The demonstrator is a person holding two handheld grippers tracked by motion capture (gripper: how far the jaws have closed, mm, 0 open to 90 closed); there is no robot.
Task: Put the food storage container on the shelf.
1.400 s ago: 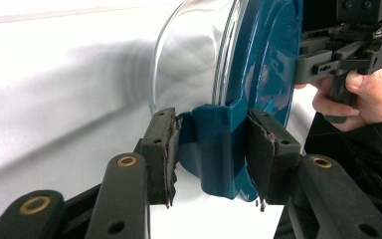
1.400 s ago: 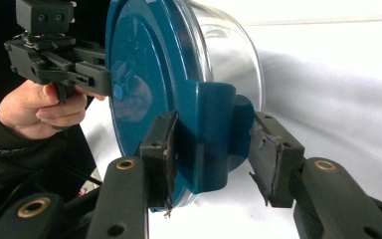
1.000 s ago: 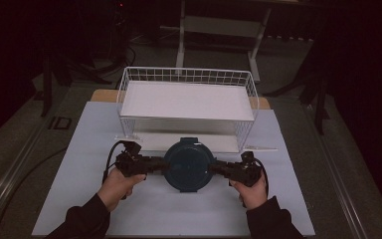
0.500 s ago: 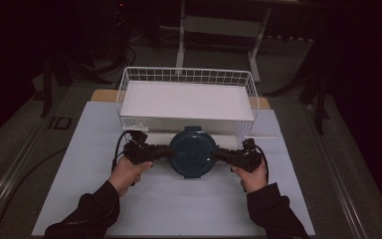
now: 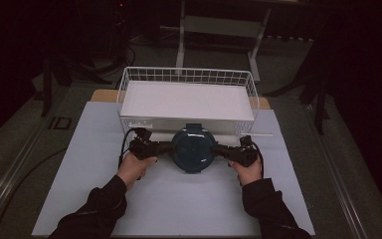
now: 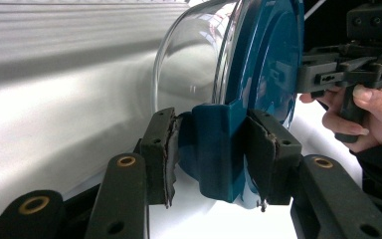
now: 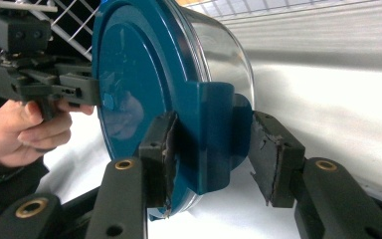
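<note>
Between both tools, container [image 5: 194,149] (teal lid, clear bowl)

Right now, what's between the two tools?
In the high view, the round glass container with a blue lid spans the gap between the left tool and the right tool, each clamped on a lid tab.

round glass container [image 5: 194,149] with teal clip-on lid, level, just before wire basket [image 5: 186,79]

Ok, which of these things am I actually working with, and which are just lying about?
In the job:
- blue-lidded glass container, held by its side tabs
- left tool and right tool, one on each tab
- white wire basket, right behind the container

Lying about:
- white mat
- stand beyond the table
</note>
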